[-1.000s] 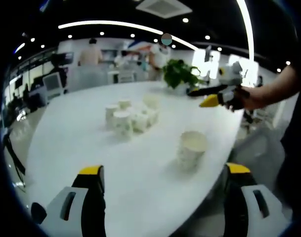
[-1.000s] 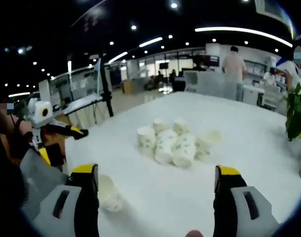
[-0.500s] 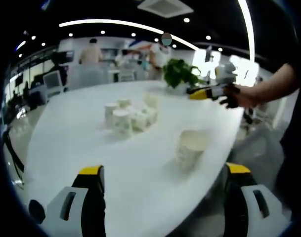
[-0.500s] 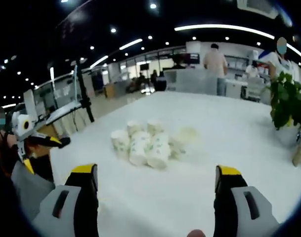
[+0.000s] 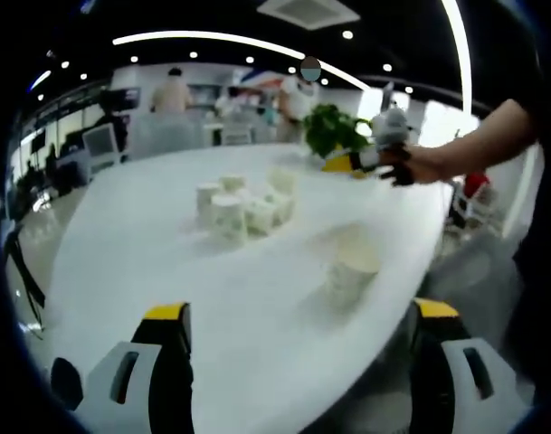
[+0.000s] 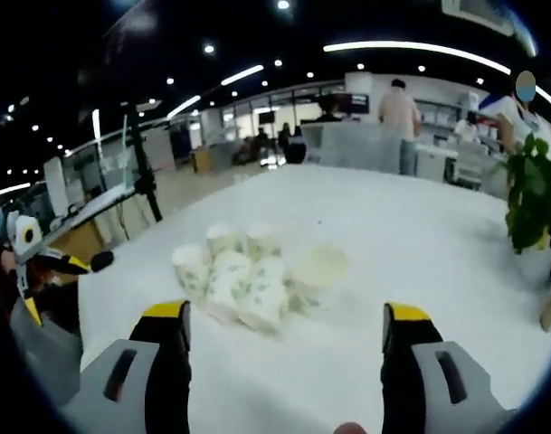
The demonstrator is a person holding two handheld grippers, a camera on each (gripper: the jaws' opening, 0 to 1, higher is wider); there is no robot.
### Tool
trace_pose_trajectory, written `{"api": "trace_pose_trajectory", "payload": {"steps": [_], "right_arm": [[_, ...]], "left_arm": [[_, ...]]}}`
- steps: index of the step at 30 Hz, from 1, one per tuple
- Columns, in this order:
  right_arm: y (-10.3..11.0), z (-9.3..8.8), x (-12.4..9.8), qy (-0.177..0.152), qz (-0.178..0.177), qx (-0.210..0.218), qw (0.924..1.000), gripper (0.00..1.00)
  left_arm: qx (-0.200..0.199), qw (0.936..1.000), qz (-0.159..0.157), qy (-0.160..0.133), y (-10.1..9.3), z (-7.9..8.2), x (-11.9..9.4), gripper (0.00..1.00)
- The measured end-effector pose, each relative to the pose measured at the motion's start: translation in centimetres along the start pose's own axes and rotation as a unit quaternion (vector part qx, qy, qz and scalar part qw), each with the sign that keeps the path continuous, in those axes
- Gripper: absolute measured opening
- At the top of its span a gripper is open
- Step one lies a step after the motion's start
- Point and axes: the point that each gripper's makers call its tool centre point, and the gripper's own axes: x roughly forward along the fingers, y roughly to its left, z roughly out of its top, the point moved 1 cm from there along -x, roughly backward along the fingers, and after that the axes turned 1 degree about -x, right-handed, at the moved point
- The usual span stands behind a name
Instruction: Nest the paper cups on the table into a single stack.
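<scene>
Blurry out there: cups (image 6: 239, 280) huddled mid-tabletop (image 6: 420, 244), print a green smudge, no writing legible. Lone cup (image 5: 352, 267) upright near the edge, apart from the cluster. Left tongs (image 5: 298, 357) spread wide, nothing held; right tongs (image 6: 284, 362) likewise gaping, empty. White glossy tabletop, plant (image 6: 536, 194) cut off at the side, open office, ceiling strip lights, people distant.

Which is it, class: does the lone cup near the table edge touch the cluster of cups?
Apart. The left gripper view shows bare table between the lone cup and the cluster of cups.
</scene>
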Motion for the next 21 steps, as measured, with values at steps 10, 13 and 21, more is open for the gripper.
{"api": "trace_pose_trajectory", "payload": {"steps": [10, 13, 21], "right_arm": [[-1.3, 1.0, 4.1, 0.013, 0.010, -0.028, 0.9995, 0.77], [-2.2, 1.1, 5.2, 0.013, 0.007, -0.027, 0.9995, 0.77], [-4.0, 0.7, 7.6, 0.027, 0.007, -0.027, 0.9993, 0.71]], "left_arm": [[-0.013, 0.9999, 0.008, 0.007, 0.2, -0.7, 0.0, 0.99], [-0.018, 0.9997, 0.014, 0.003, 0.6, -0.5, -0.2, 0.99], [-0.028, 0.9993, 0.024, 0.006, 1.1, -0.7, -0.5, 0.99]]}}
